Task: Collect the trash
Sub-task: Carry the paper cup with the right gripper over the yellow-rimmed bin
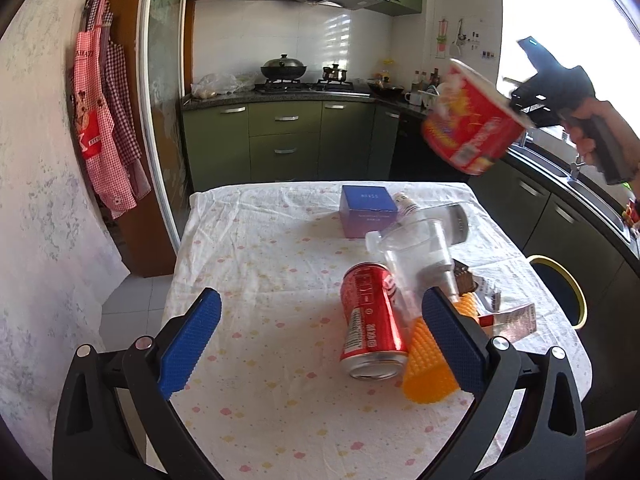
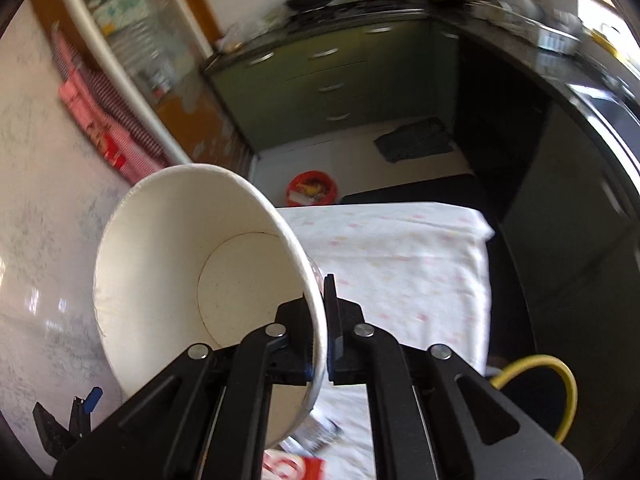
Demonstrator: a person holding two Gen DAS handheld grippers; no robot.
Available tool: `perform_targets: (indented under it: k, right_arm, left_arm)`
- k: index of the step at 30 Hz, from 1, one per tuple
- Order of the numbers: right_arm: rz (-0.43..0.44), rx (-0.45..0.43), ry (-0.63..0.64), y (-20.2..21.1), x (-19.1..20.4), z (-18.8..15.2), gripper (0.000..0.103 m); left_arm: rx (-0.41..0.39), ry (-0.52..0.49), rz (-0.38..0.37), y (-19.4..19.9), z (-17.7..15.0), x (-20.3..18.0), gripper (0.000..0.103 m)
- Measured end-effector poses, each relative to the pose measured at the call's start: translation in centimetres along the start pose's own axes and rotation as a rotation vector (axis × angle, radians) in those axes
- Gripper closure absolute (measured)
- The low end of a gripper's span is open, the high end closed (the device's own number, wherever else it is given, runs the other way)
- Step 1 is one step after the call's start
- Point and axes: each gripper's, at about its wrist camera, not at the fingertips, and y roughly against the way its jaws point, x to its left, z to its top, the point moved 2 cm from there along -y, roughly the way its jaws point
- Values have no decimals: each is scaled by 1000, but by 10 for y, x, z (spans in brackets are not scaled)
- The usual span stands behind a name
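The paper bowl (image 2: 200, 280), red-printed outside and plain white inside, is pinched by its rim in the right hand-held gripper (image 2: 324, 328), whose jaws are closed on the wall, one pad inside and one outside. In the left wrist view the bowl (image 1: 472, 120) hangs in the air above and beyond the far right corner of the counter (image 1: 260, 280), tilted with its mouth towards the right hand (image 1: 592, 136) that carries the tool. It touches nothing else.

The left hand-held gripper (image 1: 320, 340) stands wide open over the near part of the counter, its blue pads (image 1: 192, 344) apart and nothing between them. Just ahead of its right pad lies a red soda can (image 1: 372, 320) on its side, open end towards the camera. An orange ridged roller (image 1: 428, 364) lies touching the can's right flank. A clear plastic cup (image 1: 412, 248) lies tipped behind the can, and shiny wrappers (image 1: 496, 304) are scattered to the right. Farther back stands a blue box (image 1: 368, 208).

Beside the counter's right edge is a bin with a yellow rim (image 1: 572, 292). In the right wrist view, a red tub (image 2: 312, 188) of scraps sits on the floor beyond the counter's far end.
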Motion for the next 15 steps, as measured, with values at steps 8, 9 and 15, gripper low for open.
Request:
perform_targets:
  k: [8,9,15]
  right_arm:
    - [-224,40,-278,59,-190,-97,97]
    - [-250,62,-305,56,-208,-110,97]
    - [-272,185,-448,-1,-287,-170,95]
  left_arm:
    - [-8,-6,-28,10,2,-26,4]
    - [-5,-6,-30,10,2,-29,4]
    - [8,-21,-24,10,9,-48,4]
